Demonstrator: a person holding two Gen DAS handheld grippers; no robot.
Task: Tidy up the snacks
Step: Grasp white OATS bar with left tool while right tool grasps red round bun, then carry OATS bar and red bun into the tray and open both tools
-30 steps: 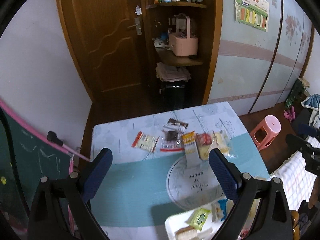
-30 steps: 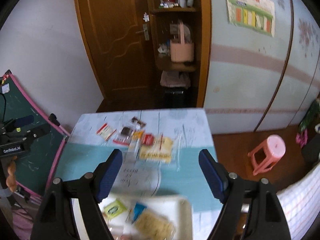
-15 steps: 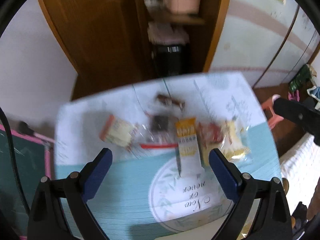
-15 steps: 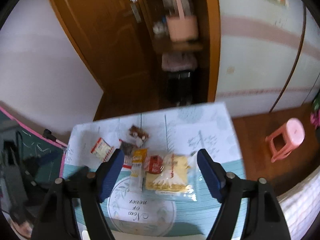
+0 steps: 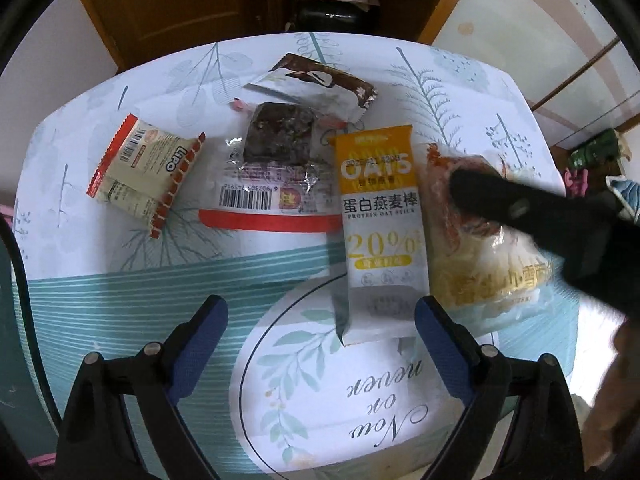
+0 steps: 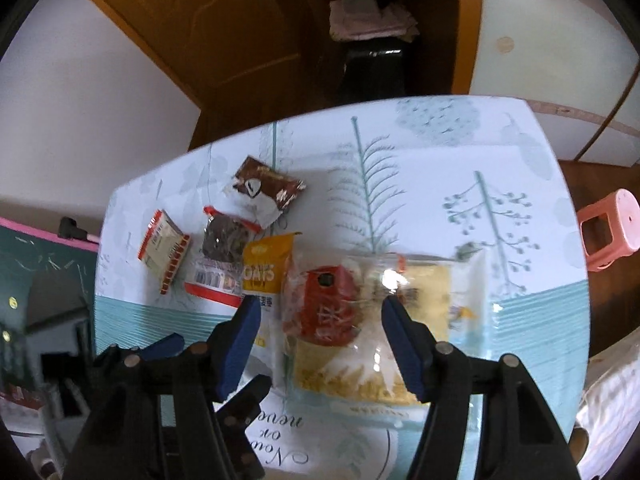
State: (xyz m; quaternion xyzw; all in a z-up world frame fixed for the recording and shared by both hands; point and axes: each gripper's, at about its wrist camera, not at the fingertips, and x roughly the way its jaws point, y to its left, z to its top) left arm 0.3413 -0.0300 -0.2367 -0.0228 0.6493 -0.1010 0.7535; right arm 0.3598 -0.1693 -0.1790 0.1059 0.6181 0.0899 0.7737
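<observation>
Several snack packs lie in a row on the table: a red-edged LiPO biscuit pack [image 5: 144, 172], a clear pack with a dark cake [image 5: 276, 160], a brown and white wrapper [image 5: 316, 84], a yellow and white oat bar [image 5: 380, 220] and a clear bag with a red label and yellow pastry [image 6: 360, 320]. My left gripper [image 5: 320, 328] is open, low over the table, just in front of the oat bar. My right gripper [image 6: 320, 320] is open, its fingers astride the red label of the pastry bag. The right gripper also shows in the left wrist view [image 5: 540, 216], lying over that bag.
The table [image 6: 520, 184] has a white and teal leaf-print cloth. A pink stool [image 6: 612, 232] stands on the floor at the right. A wooden door and a dark bin under shelves [image 6: 372, 64] are behind the table. A green board [image 6: 40, 264] leans at the left.
Both grippers have moved forward and down toward the row of snacks. The tray of snacks near the table's front edge has left both views. The right gripper now reaches over the pastry bag.
</observation>
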